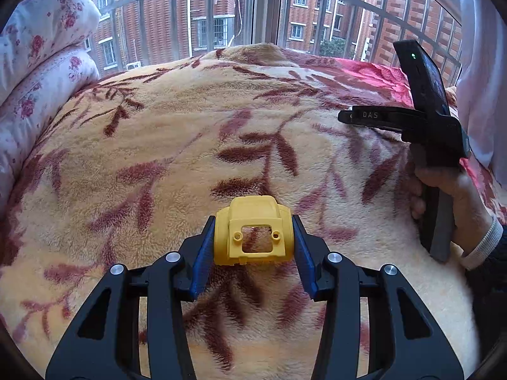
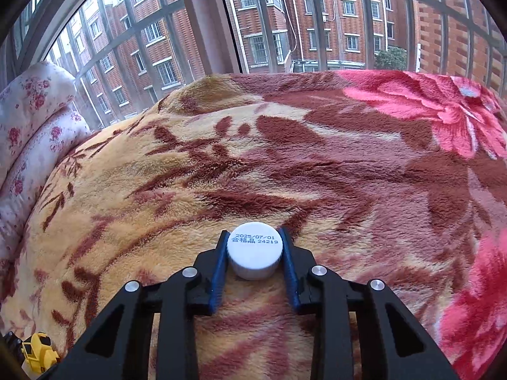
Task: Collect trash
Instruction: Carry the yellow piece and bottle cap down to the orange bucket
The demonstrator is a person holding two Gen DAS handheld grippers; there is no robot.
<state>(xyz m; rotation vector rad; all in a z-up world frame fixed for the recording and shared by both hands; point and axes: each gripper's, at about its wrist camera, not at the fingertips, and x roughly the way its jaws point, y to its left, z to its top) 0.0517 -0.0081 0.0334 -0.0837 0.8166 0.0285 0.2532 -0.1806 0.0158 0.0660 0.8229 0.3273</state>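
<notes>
My left gripper (image 1: pixel 253 234) is shut on a yellow plastic toy part (image 1: pixel 252 231), gripped between its blue pads above a fuzzy leaf-patterned blanket (image 1: pixel 158 145). My right gripper (image 2: pixel 254 247) is shut on a white bottle cap (image 2: pixel 254 250) with a printed date on top, held over the same blanket (image 2: pixel 317 164). In the left wrist view the right gripper's black body and the hand on it show at the right (image 1: pixel 434 145). In the right wrist view a yellow toy vehicle (image 2: pixel 38 353) lies at the bottom left corner.
A rolled floral quilt (image 1: pixel 41 63) lies along the left side of the bed. A barred window (image 1: pixel 221 15) with brick buildings outside runs behind the bed. The blanket's far right part has a red flower pattern (image 2: pixel 427 104).
</notes>
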